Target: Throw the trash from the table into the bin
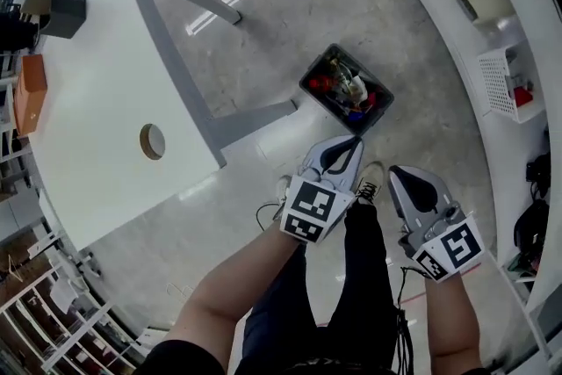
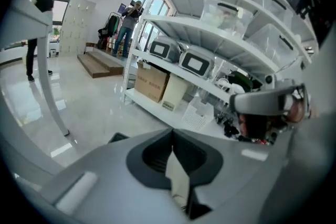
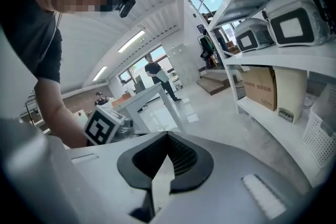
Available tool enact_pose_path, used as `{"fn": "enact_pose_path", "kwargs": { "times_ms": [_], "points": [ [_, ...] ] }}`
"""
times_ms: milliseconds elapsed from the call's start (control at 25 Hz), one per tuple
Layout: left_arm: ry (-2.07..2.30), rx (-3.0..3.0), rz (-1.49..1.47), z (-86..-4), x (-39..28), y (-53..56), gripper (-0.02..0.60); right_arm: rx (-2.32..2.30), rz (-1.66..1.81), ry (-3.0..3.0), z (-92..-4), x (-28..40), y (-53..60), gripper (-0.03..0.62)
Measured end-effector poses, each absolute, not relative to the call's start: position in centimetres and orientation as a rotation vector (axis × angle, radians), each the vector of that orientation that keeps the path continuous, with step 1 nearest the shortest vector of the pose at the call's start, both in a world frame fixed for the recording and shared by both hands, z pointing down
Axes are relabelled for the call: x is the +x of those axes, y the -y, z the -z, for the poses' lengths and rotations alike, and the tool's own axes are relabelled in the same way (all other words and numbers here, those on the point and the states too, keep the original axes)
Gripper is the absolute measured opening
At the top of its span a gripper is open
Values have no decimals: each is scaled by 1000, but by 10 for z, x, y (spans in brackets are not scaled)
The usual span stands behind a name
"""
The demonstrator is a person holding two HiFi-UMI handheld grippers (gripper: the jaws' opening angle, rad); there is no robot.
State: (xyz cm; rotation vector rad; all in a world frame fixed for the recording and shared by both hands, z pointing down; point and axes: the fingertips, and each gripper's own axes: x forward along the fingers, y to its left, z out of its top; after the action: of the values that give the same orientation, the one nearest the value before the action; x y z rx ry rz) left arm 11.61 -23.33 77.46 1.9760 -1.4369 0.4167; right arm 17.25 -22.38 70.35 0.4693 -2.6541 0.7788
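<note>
Grey polished floor is filling the head view, and sitting on it, just ahead of the person's shoes, is the dark bin [image 1: 325, 107]. It is holding a jumble of trash [image 1: 344, 87], red, blue and pale pieces, though what each one is I cannot say. So the task's things are showing up down in the bin, not up on the table.

Moving outward, the white table [image 1: 105, 83] is standing to the left, well apart from the bin, and the part of its top in view is looking bare apart from a round hole [image 1: 152, 140]. An orange box [image 1: 31, 90] and a dark box [image 1: 60, 11] are sitting at its far edge; whether they are resting on this table is hard to tell.

Closer in, the left gripper [image 2: 172, 132] is showing its jaws pressed together with nothing caught between them. The right gripper [image 3: 168, 135] is doing the same, tips meeting, carrying nothing. Both are hovering in front of the person, short of the bin.

White shelving [image 2: 210, 34] is running along the right, loaded with cartons and clear tubs.

My read: the job is looking all but finished, with only the unseen end of the table left to check.
</note>
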Motion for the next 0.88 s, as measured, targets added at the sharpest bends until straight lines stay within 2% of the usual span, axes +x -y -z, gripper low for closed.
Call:
{"fn": "enact_pose_path", "kwargs": {
  "times_ms": [320,640,880],
  "points": [
    [1552,1990,-258,-622,84,175,8,422,-714,2733,-591,147,219,0],
    [1807,1890,-137,-488,-2,99,8,184,-609,2818,-470,78,166,0],
    [1912,1830,-69,-420,-59,21,8,97,-562,2885,-396,21,108,0]
  ]
}}
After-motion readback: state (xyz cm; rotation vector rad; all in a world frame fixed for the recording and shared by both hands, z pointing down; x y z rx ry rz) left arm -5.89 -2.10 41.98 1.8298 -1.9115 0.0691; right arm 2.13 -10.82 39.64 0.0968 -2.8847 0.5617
